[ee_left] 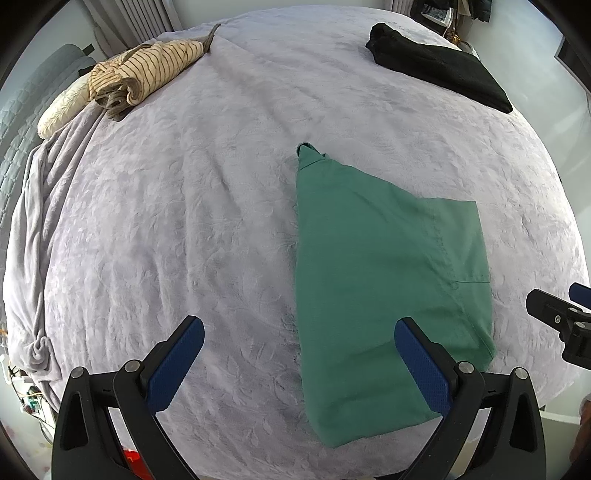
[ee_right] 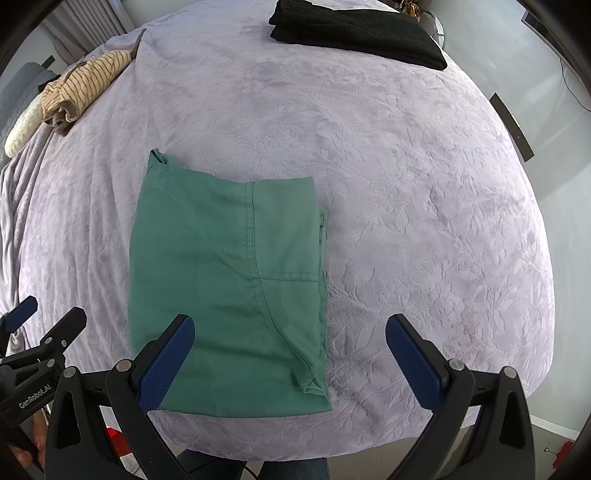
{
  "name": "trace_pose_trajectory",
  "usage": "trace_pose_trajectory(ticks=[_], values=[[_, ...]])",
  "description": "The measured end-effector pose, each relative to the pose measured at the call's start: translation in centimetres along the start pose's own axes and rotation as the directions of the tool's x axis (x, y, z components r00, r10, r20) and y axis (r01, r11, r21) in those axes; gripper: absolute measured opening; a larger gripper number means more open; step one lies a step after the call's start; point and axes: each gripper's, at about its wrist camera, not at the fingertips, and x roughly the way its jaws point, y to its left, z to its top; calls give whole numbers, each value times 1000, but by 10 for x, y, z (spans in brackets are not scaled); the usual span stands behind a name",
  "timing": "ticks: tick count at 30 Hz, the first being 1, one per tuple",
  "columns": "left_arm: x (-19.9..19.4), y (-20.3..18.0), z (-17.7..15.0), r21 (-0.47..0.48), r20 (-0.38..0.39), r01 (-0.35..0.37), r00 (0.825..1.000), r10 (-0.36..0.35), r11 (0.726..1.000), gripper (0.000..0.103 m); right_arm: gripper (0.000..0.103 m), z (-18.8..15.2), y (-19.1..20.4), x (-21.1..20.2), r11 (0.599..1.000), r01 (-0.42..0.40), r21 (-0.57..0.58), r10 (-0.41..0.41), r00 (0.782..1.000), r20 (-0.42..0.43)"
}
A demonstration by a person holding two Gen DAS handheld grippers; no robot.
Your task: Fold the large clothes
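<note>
Bed (ee_right: 406, 184), lavender embossed cover, fills both views and lies under and ahead of both claws. Green garment (ee_right: 225, 295) lies flat on it as a folded, roughly rectangular packet: just ahead of the right claw (ee_right: 290, 363), with that claw's left finger over the near left corner; in the left wrist view the same garment (ee_left: 373, 295) sits ahead and to the right of the left claw (ee_left: 299, 360), whose right finger overlaps the near edge. Seams and a pocket line face up; a small bunched end pokes out at the far left corner, and an under-layer peeks past the right edge, so the packet is not quite square. Black garment (ee_right: 354, 33), folded, well ahead and slightly right of the right claw at the bed's far side. Striped garment (ee_left: 147, 70), rolled or crumpled rather than folded, far ahead-left of the left claw near the pillow (ee_left: 61, 110). Claws: left released, jaws wide, nothing between them; right likewise released and empty. Judgement: black piece done; green piece mostly folded, perhaps one last fold or a tidy of the stray end left; striped piece appears not yet folded.
</note>
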Motion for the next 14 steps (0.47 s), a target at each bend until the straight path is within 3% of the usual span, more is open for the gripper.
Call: trace_pose_trajectory(ticks=[14], values=[[3, 8, -1, -22, -3, 12, 1000, -12, 1000, 103, 103, 1, 1, 5, 1000, 4, -11, -4, 1000, -14]])
